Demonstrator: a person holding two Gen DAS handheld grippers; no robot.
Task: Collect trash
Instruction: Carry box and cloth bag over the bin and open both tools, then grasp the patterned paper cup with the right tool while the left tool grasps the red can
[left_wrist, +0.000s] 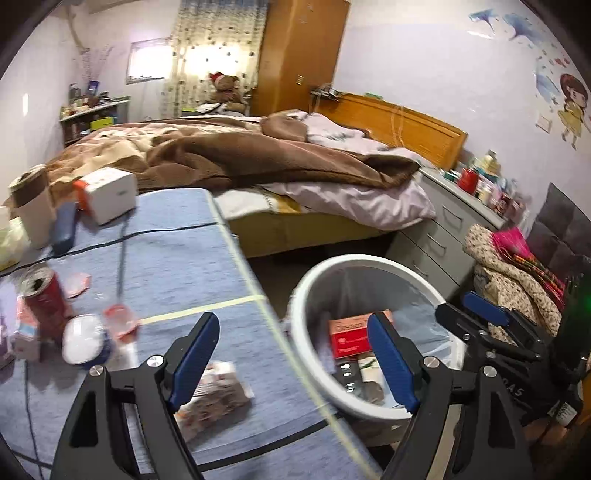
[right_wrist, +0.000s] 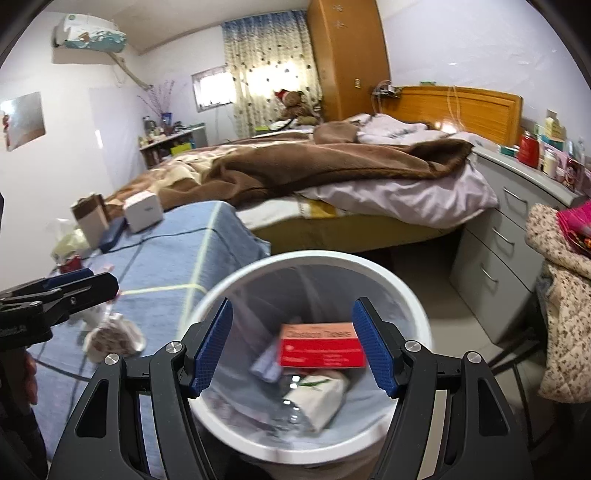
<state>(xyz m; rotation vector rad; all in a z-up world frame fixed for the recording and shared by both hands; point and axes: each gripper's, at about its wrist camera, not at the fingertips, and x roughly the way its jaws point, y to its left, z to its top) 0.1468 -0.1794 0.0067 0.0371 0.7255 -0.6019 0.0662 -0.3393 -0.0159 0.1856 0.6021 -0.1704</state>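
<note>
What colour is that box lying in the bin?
Red, with a paler salmon top: the flat cardboard box, clearest in the right wrist view.

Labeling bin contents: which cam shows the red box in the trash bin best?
Right wrist. It looks down into the trash bin, and the red box lies nearly whole between the open right gripper's fingers. In the left wrist view, a left gripper finger covers part of the box.
</note>
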